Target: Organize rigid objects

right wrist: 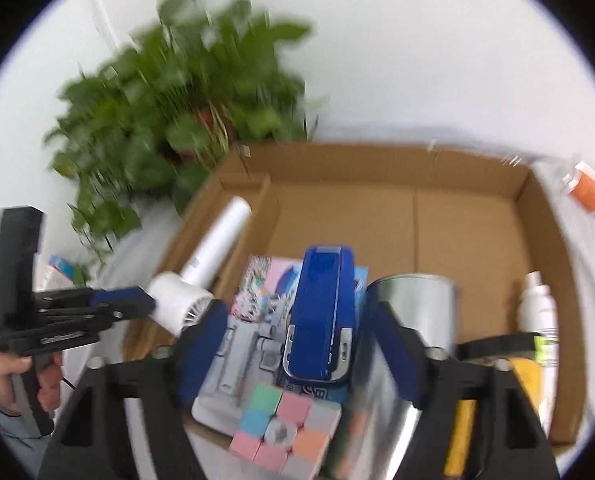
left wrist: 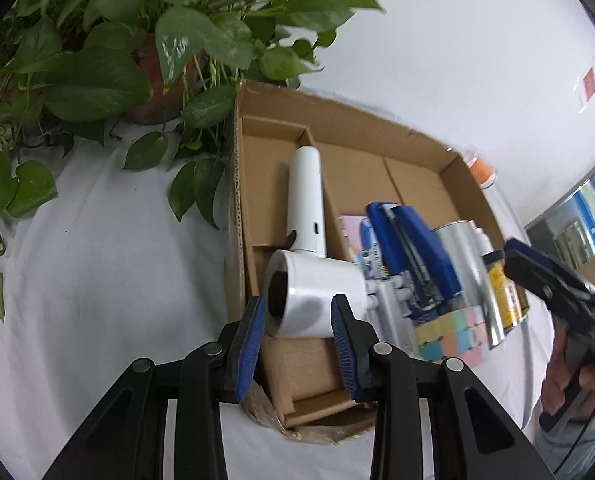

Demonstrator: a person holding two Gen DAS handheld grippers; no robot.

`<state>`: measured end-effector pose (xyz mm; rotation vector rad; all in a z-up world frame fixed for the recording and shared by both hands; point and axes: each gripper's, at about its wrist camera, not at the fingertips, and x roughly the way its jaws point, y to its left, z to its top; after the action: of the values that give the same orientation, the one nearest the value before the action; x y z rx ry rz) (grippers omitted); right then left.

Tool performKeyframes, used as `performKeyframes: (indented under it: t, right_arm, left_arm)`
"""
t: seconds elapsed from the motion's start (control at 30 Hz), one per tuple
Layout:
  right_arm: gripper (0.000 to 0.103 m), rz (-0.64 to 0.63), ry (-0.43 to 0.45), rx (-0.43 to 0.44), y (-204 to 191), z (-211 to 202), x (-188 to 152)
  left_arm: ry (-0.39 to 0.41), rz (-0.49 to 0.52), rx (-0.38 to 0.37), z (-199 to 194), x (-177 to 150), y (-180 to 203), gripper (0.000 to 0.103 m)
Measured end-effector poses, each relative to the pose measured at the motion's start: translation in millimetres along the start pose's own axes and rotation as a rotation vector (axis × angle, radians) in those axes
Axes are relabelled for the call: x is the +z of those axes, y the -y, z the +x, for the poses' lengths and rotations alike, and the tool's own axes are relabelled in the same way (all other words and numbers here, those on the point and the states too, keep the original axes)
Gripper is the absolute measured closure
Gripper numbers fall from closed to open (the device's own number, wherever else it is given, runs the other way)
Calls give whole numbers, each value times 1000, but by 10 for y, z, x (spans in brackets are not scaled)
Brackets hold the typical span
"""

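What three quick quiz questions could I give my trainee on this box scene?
1. True or false: the hair dryer lies inside the box.
2. Which item sits between the right gripper's fingers: A stapler, B can, C bottle?
3. What lies outside the box, past its far right corner?

Key: 1 true. 2 A. 3 the orange-capped jar.

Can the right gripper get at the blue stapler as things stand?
Probably yes. The right gripper is open with the blue stapler straight ahead between its fingers, nothing on top of it. The silver can stands close on one side, so that finger has little room.
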<state>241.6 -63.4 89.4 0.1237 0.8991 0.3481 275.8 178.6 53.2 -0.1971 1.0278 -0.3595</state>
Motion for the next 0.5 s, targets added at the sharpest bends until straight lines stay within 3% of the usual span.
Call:
performKeyframes:
  t: [0.1, 0.13, 0.17, 0.23, 0.27, 0.3, 0.43, 0.5]
  right_arm:
    - [25, -44, 19, 56, -115, -215, -176]
    - [25, -60, 24, 65, -166, -257, -249]
    - [25, -78, 43, 66, -228, -325, -370]
    - [24, -94, 76, 38, -313, -403, -555]
    - [21, -106, 92, 15, -360, -442, -679]
    - [20, -117, 112, -13, -396, -480, -830]
    - [19, -86, 136, -125, -331, -585, -1253]
    - [19, -45, 136, -188, -192, -636, -1426]
  left_arm:
    - [107, 43, 52, -272, -170, 138, 68]
    - [155, 63, 76, -395, -260, 215, 58]
    - [200, 72, 105, -505, -344, 282, 35]
    - [343, 71, 196, -787, -607, 458, 1]
    - [429, 71, 226, -920, -788, 567, 0]
    - [461, 79, 241, -979, -914, 652, 0]
    - [499, 85, 298, -965, -1387, 983, 0]
    - [490, 70, 285, -895, -1602, 1135, 0]
